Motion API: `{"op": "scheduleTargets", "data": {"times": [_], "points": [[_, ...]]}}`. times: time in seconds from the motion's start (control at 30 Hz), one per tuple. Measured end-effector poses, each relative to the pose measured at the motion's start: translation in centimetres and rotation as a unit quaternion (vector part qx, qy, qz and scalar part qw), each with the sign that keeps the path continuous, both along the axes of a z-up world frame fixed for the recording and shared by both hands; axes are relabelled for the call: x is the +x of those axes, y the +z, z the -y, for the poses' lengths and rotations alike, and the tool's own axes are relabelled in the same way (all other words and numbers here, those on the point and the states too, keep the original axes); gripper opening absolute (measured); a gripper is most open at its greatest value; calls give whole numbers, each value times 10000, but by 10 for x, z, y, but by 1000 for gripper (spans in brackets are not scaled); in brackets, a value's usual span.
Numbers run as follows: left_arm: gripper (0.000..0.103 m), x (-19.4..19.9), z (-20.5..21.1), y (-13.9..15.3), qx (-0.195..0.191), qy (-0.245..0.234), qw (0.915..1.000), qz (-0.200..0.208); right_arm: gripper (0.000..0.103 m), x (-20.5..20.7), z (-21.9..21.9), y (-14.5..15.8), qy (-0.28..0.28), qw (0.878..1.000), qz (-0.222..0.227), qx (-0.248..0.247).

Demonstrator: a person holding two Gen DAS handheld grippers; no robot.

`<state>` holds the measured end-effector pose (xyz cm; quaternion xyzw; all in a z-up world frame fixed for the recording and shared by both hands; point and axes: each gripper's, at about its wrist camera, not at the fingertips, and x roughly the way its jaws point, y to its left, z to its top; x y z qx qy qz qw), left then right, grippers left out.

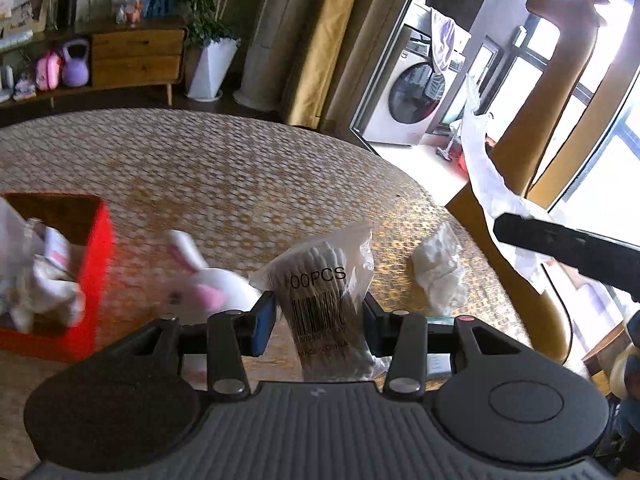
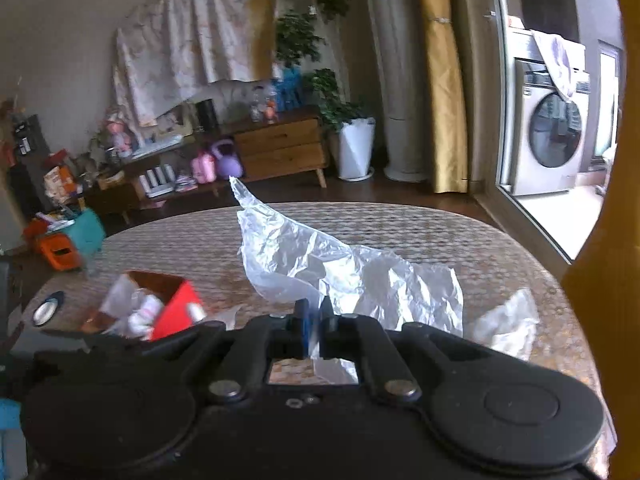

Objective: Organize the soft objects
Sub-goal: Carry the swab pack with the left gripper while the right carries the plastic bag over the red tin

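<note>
My left gripper (image 1: 318, 312) is shut on a clear bag of cotton swabs (image 1: 324, 276) and holds it upright above the table. A white plush rabbit (image 1: 208, 280) lies just left of it. A red box (image 1: 86, 264) with white soft items in it stands at the left; it also shows in the right wrist view (image 2: 176, 304). My right gripper (image 2: 315, 320) is shut on a thin white plastic bag (image 2: 320, 264) that trails forward over the table. In the left wrist view the right gripper (image 1: 560, 246) shows at the right with the plastic bag (image 1: 486, 168) hanging from it.
A crumpled white wad (image 1: 440, 268) lies on the round patterned table (image 1: 240, 168) at the right; it also shows in the right wrist view (image 2: 508, 320). A roll of tape (image 2: 46, 308) lies near the left table edge. A yellow chair (image 1: 532, 160) stands behind the right edge.
</note>
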<state>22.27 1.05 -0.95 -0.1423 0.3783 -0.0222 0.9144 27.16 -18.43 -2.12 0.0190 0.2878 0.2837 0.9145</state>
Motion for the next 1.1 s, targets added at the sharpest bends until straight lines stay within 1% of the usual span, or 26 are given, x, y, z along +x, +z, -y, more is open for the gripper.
{"op": "scheduleTargets", "data": {"times": [0.13, 0.43, 0.5, 0.57, 0.67, 0.8, 0.93, 1.1], "points": [[44, -18, -29, 9, 121, 89, 9999, -7, 4, -17, -26, 5, 218, 9997, 4, 85], [44, -43, -96, 17, 217, 227, 9994, -144, 4, -41, -93, 9, 661, 9972, -60, 346], [44, -48, -110, 19, 309, 273, 9990, -149, 4, -42, -108, 8, 736, 9963, -116, 429], [44, -51, -124, 20, 321, 312, 9989, -150, 4, -44, -123, 7, 825, 9953, -175, 480], [44, -55, -143, 20, 317, 361, 9987, -172, 4, -46, -148, 4, 972, 9939, -248, 466], [44, -60, -169, 15, 430, 467, 9978, -197, 4, -48, -176, 1, 1130, 9918, -318, 510], [44, -58, -197, 10, 532, 673, 9961, -221, 4, -42, -200, -5, 1260, 9885, -432, 718], [44, -53, -231, 1, 611, 882, 9938, -306, 4, -27, -225, -15, 1368, 9821, -647, 1119]]}}
